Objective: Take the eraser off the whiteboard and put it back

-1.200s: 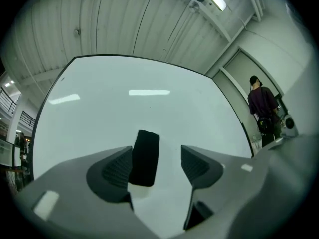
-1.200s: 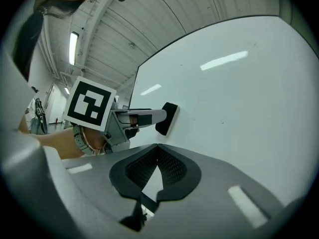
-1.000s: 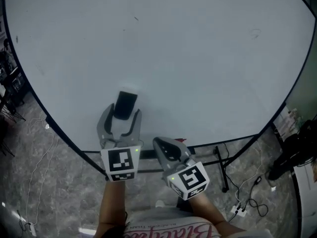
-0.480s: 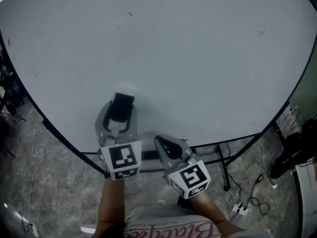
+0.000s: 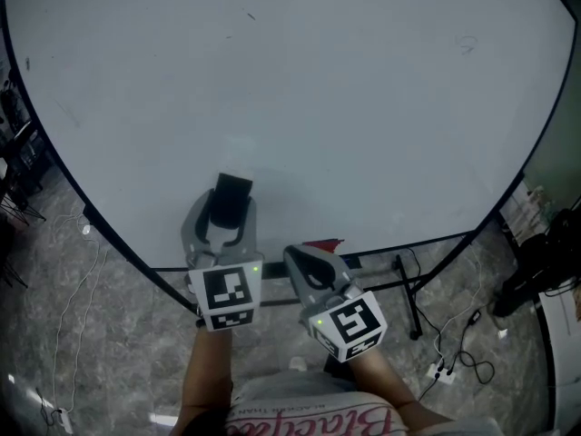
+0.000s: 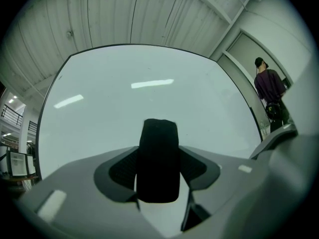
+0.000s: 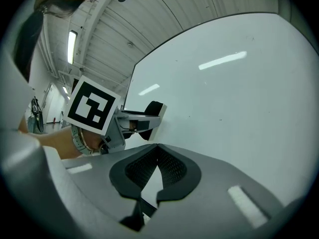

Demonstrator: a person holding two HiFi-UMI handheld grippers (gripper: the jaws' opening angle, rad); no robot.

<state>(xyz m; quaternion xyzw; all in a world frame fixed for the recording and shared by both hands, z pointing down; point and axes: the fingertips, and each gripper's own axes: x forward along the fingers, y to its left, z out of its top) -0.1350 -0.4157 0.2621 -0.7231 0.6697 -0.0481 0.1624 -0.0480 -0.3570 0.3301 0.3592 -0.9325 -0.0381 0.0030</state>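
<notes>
The left gripper (image 6: 159, 153) has its jaws on the eraser (image 6: 158, 133). The jaws have just been closing, and now one dark pad presses on each long side of it. I think they grab it by the sides so it cannot slip when it comes off the board.

The eraser points straight out from the jaws, with its far end at the whiteboard (image 5: 318, 89). It sits low on the board, near the bottom edge. I cannot tell if it is touching the board or is a tiny bit off it. So the taking-off part looks like it is only starting, and the putting-back part is not done yet.

The eraser is black all over. It is a long block with a rounded top end. Its skin looks a little rough, with tiny bumps, so the pads should hold it well.

The right gripper (image 7: 155, 148) has its jaws together, tip to tip, with nothing in them. It waits just beside the left one, a bit lower and farther from the board. I think it stays out of the way because one gripper is enough for this small thing.

The board is white, with only a few faint marks.
</notes>
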